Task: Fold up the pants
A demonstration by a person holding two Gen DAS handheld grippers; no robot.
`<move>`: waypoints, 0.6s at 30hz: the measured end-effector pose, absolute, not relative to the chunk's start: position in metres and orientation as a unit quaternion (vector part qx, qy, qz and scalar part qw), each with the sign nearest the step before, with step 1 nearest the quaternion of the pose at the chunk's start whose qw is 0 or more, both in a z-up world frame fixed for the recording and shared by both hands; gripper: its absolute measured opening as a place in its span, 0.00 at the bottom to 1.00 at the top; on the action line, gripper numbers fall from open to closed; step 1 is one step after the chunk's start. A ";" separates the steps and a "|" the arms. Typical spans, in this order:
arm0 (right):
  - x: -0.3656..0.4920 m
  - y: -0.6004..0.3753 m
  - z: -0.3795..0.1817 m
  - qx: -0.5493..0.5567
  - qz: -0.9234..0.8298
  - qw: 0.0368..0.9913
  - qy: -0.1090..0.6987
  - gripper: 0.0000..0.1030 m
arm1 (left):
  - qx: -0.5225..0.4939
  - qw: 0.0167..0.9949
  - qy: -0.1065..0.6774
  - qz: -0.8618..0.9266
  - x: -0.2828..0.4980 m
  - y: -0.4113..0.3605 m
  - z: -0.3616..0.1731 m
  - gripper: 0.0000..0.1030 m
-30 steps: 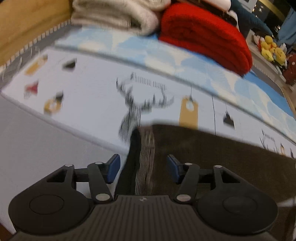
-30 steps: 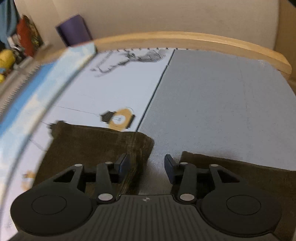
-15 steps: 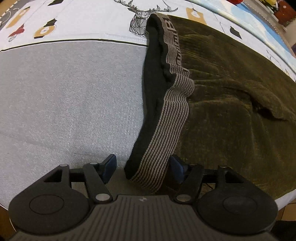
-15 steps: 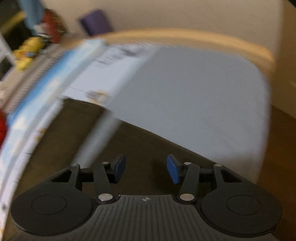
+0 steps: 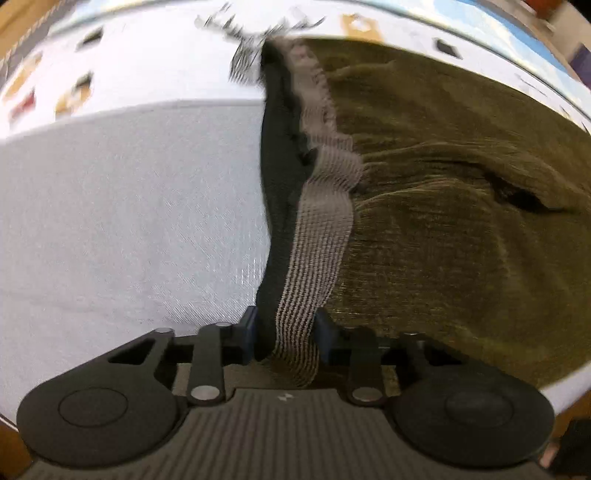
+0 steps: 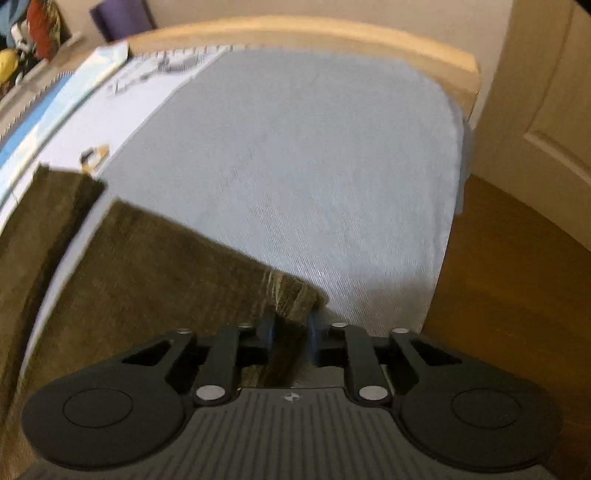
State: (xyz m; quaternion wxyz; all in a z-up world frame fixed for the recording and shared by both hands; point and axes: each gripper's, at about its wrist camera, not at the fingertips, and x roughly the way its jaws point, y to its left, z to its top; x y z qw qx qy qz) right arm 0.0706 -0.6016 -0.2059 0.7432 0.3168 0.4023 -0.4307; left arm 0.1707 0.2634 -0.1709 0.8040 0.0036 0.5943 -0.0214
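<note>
Closing my left gripper (image 5: 285,339), I see its jaws pinch the striped waistband (image 5: 314,236) of the olive pants (image 5: 443,221) on the bed (image 5: 129,221). My right gripper (image 6: 290,332) closes on a leg's hem corner (image 6: 291,295); the bed's wooden frame (image 6: 332,31) curves beyond.

So the whole setup is on a bed with a plain grey sheet (image 6: 314,177) covering the near part. Along the far side there's a white printed cover (image 5: 129,74) with a sketchy deer drawing (image 5: 251,44) and small orange and dark icons, then a light blue strip (image 6: 44,110) past that. A curved wooden bed frame (image 6: 314,31) wraps the end of the mattress. Brown wooden floor (image 6: 509,277) off the right edge, a cream panelled door (image 6: 546,92) beside it, beige wall (image 6: 295,11) behind. Lighting is warm and kinda dim. Some blurry clutter sits in the top left corner.
</note>
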 end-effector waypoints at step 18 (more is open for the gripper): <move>0.088 -0.577 -0.206 0.252 -0.376 0.759 0.468 0.46 | 0.160 0.782 0.594 -0.103 0.145 0.211 -0.179 0.39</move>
